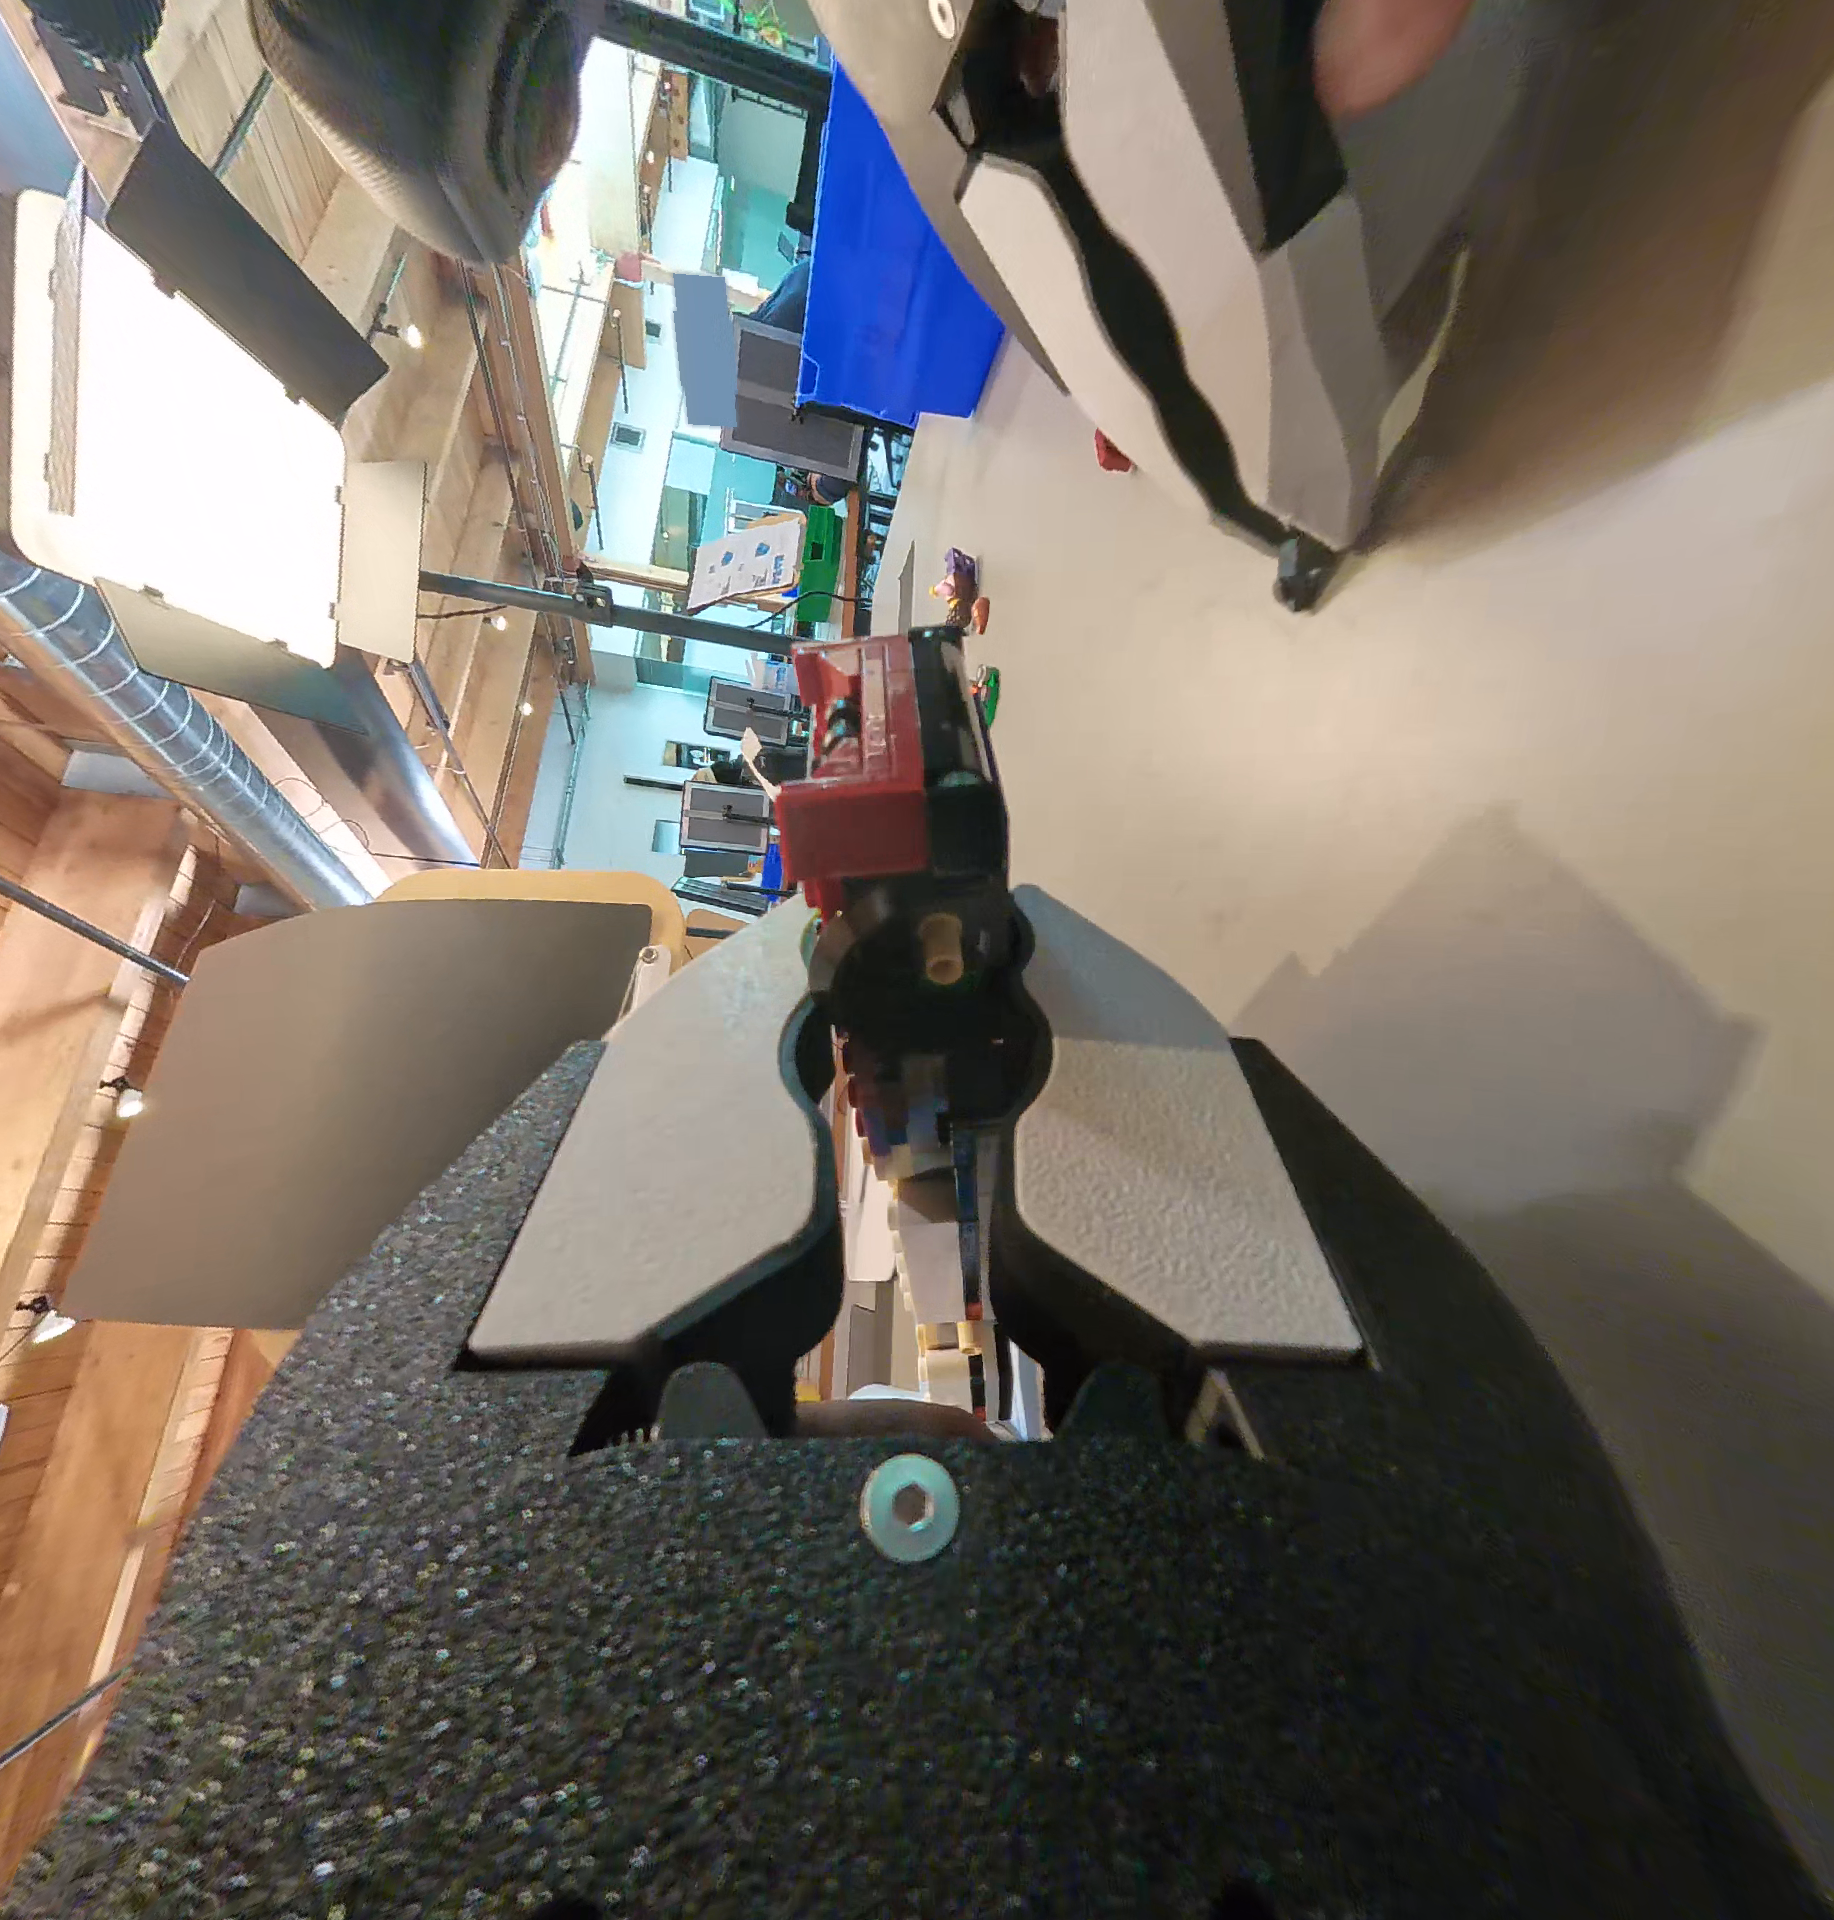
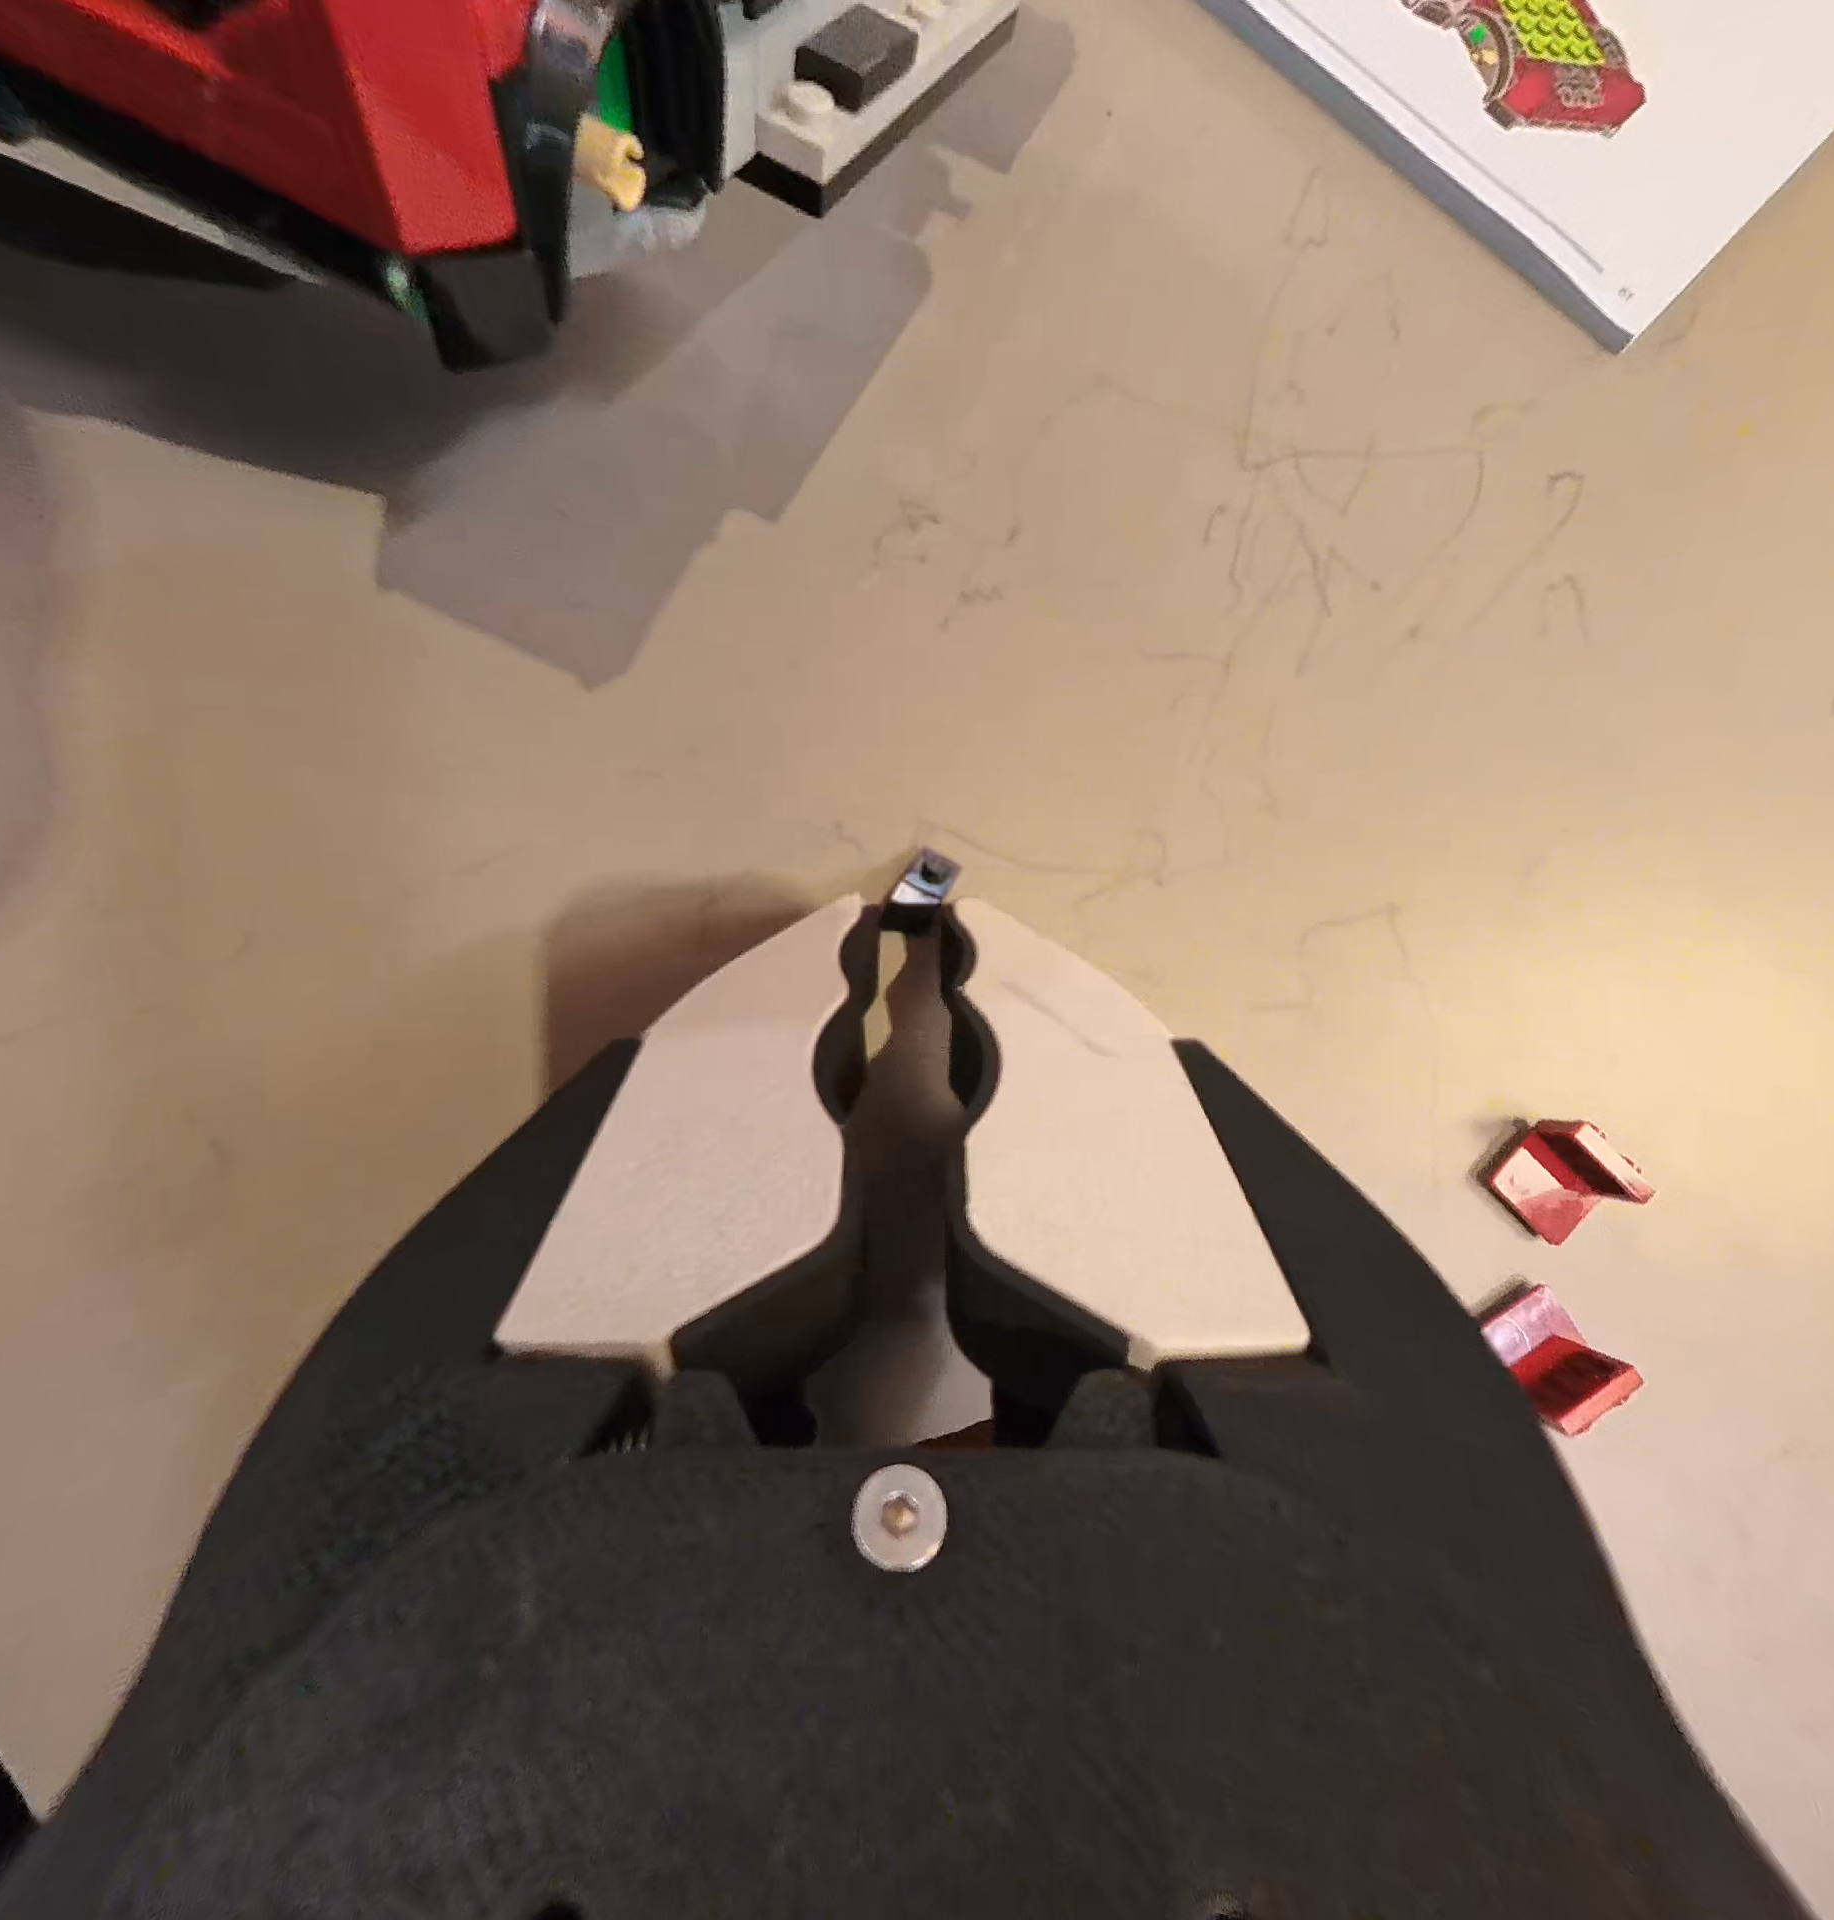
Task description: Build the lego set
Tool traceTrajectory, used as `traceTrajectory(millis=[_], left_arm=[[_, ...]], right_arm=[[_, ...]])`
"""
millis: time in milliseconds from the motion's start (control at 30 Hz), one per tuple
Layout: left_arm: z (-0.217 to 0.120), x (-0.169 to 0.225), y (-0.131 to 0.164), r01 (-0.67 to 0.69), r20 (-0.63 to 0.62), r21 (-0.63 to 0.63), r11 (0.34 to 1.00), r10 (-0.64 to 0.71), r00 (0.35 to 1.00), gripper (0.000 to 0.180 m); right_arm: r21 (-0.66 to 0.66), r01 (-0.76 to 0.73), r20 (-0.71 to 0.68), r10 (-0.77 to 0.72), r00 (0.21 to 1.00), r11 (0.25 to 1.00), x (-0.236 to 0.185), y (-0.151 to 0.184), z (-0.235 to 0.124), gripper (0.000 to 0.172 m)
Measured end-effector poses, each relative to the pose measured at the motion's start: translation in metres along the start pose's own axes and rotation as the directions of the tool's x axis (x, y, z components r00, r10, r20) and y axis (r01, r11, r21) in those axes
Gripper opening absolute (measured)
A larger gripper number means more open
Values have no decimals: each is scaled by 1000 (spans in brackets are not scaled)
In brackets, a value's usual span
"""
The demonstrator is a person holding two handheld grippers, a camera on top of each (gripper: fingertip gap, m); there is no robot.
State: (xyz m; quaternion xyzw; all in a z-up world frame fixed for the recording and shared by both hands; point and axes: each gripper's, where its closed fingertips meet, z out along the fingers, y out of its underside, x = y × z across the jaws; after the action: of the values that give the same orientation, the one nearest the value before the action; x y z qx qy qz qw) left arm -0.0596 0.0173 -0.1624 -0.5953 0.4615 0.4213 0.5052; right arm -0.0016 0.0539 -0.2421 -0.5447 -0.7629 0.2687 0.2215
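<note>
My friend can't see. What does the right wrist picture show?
The right gripper pinches a tiny black brick at its fingertips, low over a beige table. Two red pieces lie to its right; a red and black brick model and a booklet sit farther ahead.

Toy brick model point(image 1: 897, 790): glossy red and black plastic. Small black brick point(image 2: 921, 896): shiny plastic. Two red bricks point(image 2: 1562, 1179): glossy. Table point(image 2: 1204, 675): matt beige, smooth, scuffed with fine pencil-like lines. Booklet point(image 2: 1495, 156): white paper. Gripper bodies point(image 1: 684, 1662): rough, grainy black plastic; metal washer point(image 1: 909, 1507).
</note>
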Motion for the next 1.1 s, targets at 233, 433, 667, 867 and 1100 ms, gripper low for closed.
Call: traceTrajectory(millis=[233,433,667,867,1100], left_arm=[[-2,-1,-1,27,6,26,999,-28,1000,28],[-6,-10,-6,104,53,92,990,-109,993,28],[-13,-23,-12,156,108,154,976,-173,979,28],[-13,-20,-16,142,99,166,976,-160,982,28],[-16,-20,-21,144,90,188,972,-163,982,28]], right_arm=[[52,27,44,-29,999,998,-1,-5,0,9],[332,102,68,-132,989,938,-16,-57,-27,9],[536,87,51,-135,989,840,-17,-102,-54,9],[471,168,-1,-190,982,866,-19,-102,-44,9],[450,177,19,-207,978,875,-23,-101,-42,9]])
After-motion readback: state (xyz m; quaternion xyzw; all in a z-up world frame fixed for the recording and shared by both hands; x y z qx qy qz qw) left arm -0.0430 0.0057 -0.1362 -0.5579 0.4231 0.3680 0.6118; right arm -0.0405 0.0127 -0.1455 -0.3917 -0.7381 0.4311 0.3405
